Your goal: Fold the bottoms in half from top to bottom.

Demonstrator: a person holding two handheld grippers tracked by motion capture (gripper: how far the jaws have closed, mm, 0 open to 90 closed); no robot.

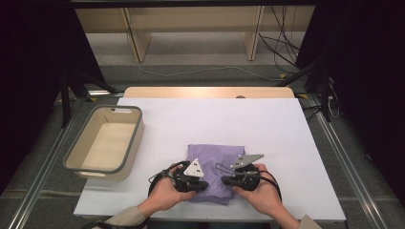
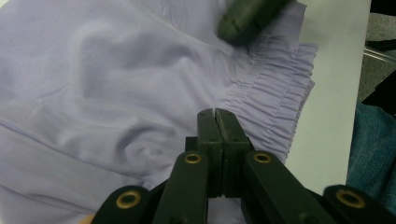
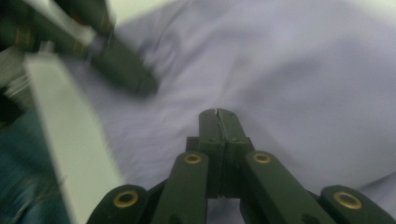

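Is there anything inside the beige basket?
No, the beige basket at the table's left shows a bare floor in the high view.

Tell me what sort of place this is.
Likely a lab or recording workspace, not a home: a white-topped table stands between dark metal stands, loose cables trail over the floor behind, and a person works a lilac cloth with handheld tools beside a bin.

Both hands reach in side by side, left tool (image 1: 203, 185) and right tool (image 1: 224, 181) with jaws closed together.
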